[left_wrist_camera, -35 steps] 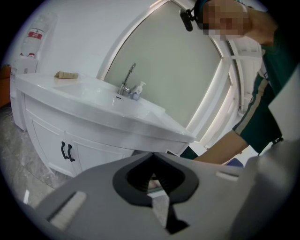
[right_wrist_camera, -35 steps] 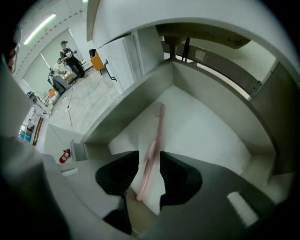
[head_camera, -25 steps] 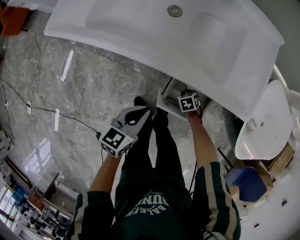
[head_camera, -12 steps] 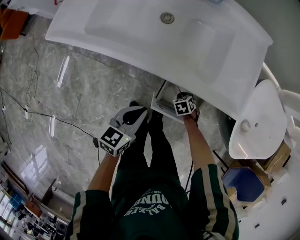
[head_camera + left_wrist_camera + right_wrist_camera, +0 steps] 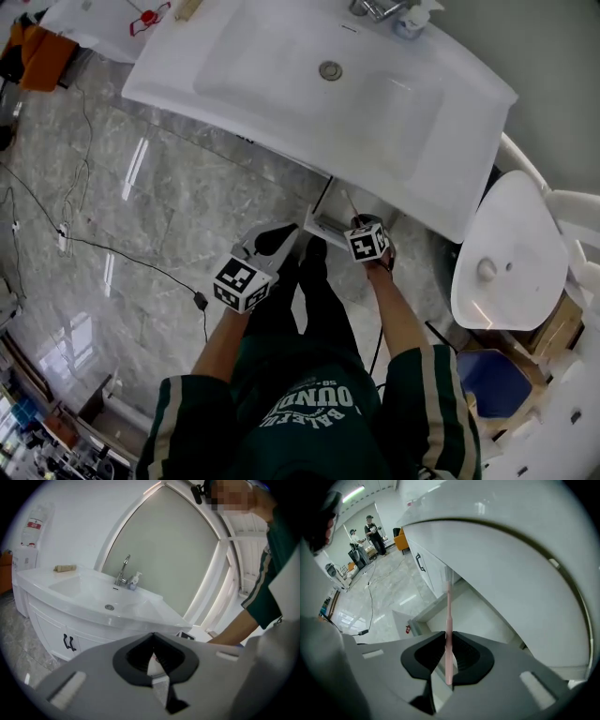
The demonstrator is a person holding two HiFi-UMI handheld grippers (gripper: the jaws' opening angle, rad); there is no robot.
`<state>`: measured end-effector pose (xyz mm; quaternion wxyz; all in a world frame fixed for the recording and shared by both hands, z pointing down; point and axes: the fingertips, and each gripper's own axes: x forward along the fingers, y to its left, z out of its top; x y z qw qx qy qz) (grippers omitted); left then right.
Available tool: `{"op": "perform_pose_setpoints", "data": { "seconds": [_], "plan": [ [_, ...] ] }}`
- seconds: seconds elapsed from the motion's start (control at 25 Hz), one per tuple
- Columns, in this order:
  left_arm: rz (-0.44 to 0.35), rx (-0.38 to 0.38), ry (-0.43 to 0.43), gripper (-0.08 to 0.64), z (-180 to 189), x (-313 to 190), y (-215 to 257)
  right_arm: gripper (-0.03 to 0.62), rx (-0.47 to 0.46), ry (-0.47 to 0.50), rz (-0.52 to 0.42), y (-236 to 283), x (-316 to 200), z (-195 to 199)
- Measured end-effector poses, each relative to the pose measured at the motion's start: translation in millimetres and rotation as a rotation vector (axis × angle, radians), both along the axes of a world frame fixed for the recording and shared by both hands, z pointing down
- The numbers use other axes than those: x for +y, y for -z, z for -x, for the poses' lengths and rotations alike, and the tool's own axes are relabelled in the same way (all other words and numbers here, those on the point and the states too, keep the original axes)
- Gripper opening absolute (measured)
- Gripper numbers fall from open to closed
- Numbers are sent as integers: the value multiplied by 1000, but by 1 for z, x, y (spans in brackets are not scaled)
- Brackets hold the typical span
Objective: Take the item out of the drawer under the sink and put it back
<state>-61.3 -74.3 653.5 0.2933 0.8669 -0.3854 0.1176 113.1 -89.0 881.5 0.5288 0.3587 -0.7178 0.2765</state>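
Observation:
My right gripper (image 5: 447,656) is shut on a thin pink stick (image 5: 448,616) that stands upright between its pads and reaches up toward the sink's underside. In the head view the right gripper (image 5: 361,230) hovers over the open white drawer (image 5: 321,223) under the sink (image 5: 281,75), and the pink stick (image 5: 349,206) pokes up past it. My left gripper (image 5: 279,236) is shut and holds nothing; it hangs left of the drawer over my legs. In the left gripper view the left gripper (image 5: 153,654) points at the sink (image 5: 93,597).
A faucet (image 5: 123,571) and a small bottle (image 5: 135,580) stand at the sink's back. The cabinet door has black handles (image 5: 69,642). A white toilet (image 5: 511,253) stands to the right. A cable (image 5: 122,248) trails over the marble floor. People stand far off (image 5: 370,529).
The pink stick now stands up in the right gripper above the drawer's front edge. Both grippers sit slightly lower in the head view, which now takes in more of the sink.

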Motion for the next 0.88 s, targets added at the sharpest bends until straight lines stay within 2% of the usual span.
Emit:
{"op": "perform_pose_setpoints", "data": {
  "seconds": [0.4, 0.64, 0.88],
  "plan": [
    [-60, -17, 57, 49, 15, 11, 53, 51, -151, 40, -101, 96, 35, 31],
    [-127, -33, 70, 49, 18, 7, 90, 51, -263, 50, -224, 163, 23, 44],
    [-214, -37, 88, 49, 19, -14, 131, 51, -337, 29, -395, 260, -20, 44]
  ]
}}
